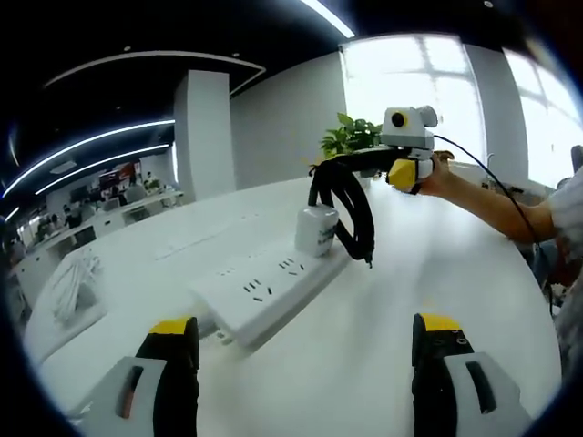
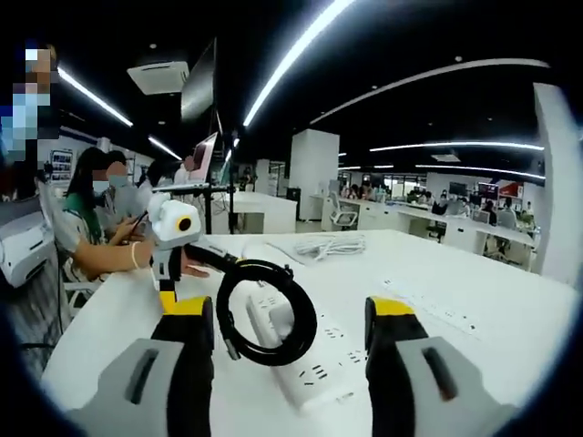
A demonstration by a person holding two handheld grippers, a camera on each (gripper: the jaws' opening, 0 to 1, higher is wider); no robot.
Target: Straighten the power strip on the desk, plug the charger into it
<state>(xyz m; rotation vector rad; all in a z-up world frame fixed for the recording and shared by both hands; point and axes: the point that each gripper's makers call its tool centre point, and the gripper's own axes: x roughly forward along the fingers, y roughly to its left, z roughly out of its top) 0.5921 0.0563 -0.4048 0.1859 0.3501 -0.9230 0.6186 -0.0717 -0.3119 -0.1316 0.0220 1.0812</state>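
Note:
A white power strip (image 1: 264, 291) lies on the white desk (image 1: 392, 282), running away from me. A white charger (image 1: 317, 229) stands on its far end. The charger's black coiled cable (image 1: 348, 208) rises upright beside it. My left gripper (image 1: 305, 326) is open, with nothing between its fingers, just short of the strip's near end. Held by a hand, my right gripper (image 1: 407, 168) sits at the coil's top; contact cannot be told. In the right gripper view my right gripper (image 2: 291, 305) is open, the cable (image 2: 270, 311) looping over the strip (image 2: 305, 360) by its left finger. My left gripper (image 2: 173, 273) faces it.
A bundle of white cable (image 1: 77, 284) lies at the desk's left edge, far across (image 2: 328, 244) in the right gripper view. A potted plant (image 1: 351, 137) stands behind the right gripper. People (image 2: 91, 218) sit beside the desk near a tripod stand (image 2: 214, 196).

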